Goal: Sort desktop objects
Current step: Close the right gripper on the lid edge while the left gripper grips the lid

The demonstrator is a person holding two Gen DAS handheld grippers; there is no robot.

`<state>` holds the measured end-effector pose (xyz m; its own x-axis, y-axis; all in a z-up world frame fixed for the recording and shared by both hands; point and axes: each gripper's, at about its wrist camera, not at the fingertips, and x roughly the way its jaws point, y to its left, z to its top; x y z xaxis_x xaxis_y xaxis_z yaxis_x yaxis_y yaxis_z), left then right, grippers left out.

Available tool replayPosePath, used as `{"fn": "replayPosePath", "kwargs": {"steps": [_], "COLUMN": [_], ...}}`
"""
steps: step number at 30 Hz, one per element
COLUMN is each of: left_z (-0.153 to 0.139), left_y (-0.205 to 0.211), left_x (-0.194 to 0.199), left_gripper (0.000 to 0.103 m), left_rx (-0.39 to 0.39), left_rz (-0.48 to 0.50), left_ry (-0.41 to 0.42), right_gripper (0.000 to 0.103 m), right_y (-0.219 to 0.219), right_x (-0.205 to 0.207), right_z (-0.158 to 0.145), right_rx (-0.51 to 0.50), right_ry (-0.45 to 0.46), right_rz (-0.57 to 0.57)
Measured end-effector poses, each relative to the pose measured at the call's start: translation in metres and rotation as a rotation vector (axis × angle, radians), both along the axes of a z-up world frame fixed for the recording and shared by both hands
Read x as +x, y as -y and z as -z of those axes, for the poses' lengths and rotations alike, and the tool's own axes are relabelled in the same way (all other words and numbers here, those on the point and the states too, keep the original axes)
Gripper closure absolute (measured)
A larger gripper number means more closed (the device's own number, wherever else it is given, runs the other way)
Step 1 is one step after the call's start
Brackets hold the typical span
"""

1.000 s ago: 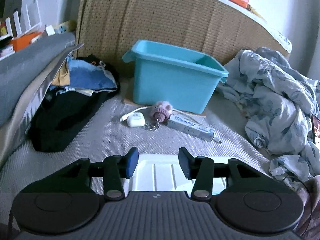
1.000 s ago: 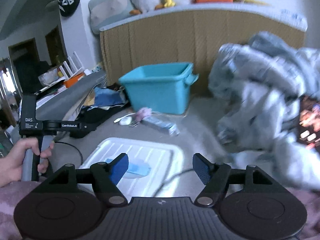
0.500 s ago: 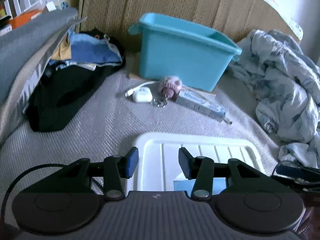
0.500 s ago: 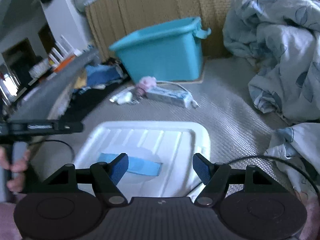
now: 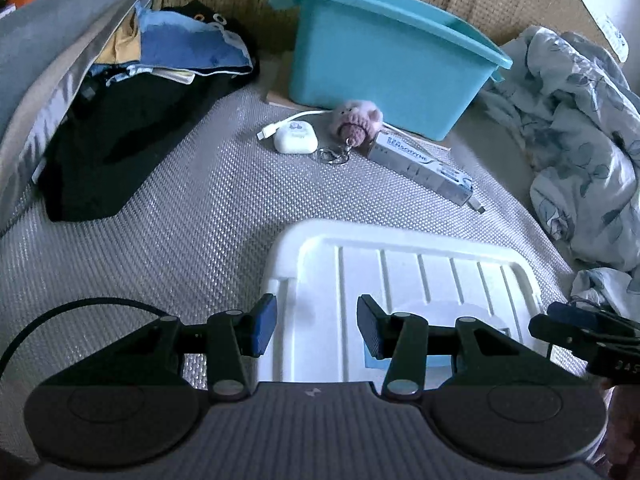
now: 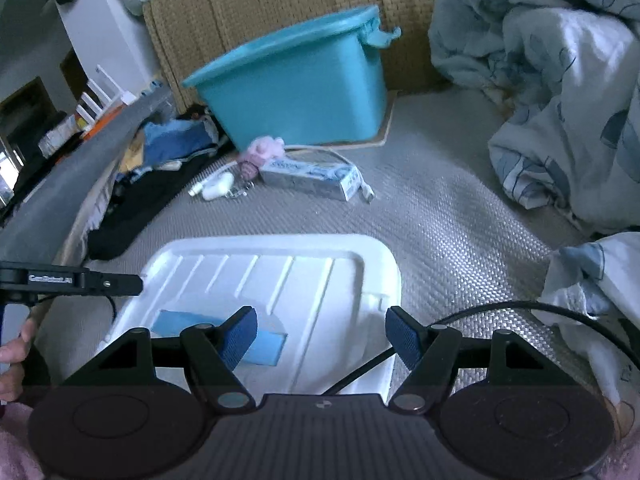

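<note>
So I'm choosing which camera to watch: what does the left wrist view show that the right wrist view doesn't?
Left wrist only: the open left gripper over the white ribbed plastic lid's edge.

Right wrist only: the open right gripper and a hand on the other handle.

Both: the teal plastic bin, pink knitted keychain, white earbud case, toothpaste box, floral quilt.

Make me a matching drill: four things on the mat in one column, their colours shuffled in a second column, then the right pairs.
Things:
1. bin
2. lid
3. plush keychain
4. toothpaste box

Colours:
A. white
B. pink
C. teal
D. silver-grey with blue print

Pairs: 1-C, 2-A, 3-B, 4-D
</note>
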<state>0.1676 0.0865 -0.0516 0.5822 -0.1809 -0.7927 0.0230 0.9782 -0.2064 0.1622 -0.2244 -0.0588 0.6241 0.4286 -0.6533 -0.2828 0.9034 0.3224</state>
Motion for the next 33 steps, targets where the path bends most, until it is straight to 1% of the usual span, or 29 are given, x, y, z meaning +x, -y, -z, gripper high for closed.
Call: {"fn": "replayPosePath", "kwargs": {"steps": [4, 6, 9, 14, 17, 20, 22, 25, 30, 33], "left_z": [0.005, 0.005, 0.007, 0.007, 0.009, 0.013, 0.014, 0.016, 0.016, 0.015], "left_y": [-0.001, -0.001, -0.002, -0.002, -0.001, 0.000, 0.000, -0.001, 0.001, 0.005], "left_x": [0.003, 0.004, 0.005, 0.004, 0.005, 0.007, 0.008, 0.010, 0.010, 0.008], "left_gripper": [0.054, 0.053, 0.053, 0.053, 0.053, 0.053, 0.051, 0.046, 0.046, 0.050], "left_rx": [0.002, 0.009, 0.018, 0.035, 0.041, 0.044, 0.044, 0.032, 0.043, 0.053], "left_rz": [-0.003, -0.009, -0.032, -0.038, -0.034, -0.028, -0.028, -0.030, -0.026, -0.005], "left_ry": [-0.022, -0.020, -0.024, -0.037, -0.050, -0.067, -0.075, -0.090, -0.093, -0.085], "right_gripper": [0.028, 0.028, 0.028, 0.027, 0.022, 0.020, 0.020, 0.020, 0.020, 0.020], "right_y": [0.004, 0.010, 0.016, 0.015, 0.010, 0.003, 0.000, -0.006, -0.011, -0.012], "right_x": [0.005, 0.004, 0.006, 0.002, 0.000, -0.002, -0.001, -0.001, -0.003, -0.003], "right_z": [0.004, 0.005, 0.009, 0.011, 0.012, 0.013, 0.014, 0.014, 0.015, 0.015], "right_rx": [-0.035, -0.020, -0.030, -0.040, -0.048, -0.058, -0.040, -0.055, -0.080, -0.089], "right_ry": [-0.031, -0.039, -0.084, -0.080, -0.070, -0.058, -0.061, -0.059, -0.046, -0.043], "right_rz": [0.032, 0.038, 0.023, 0.016, 0.002, -0.015, -0.036, -0.042, -0.036, -0.035]}}
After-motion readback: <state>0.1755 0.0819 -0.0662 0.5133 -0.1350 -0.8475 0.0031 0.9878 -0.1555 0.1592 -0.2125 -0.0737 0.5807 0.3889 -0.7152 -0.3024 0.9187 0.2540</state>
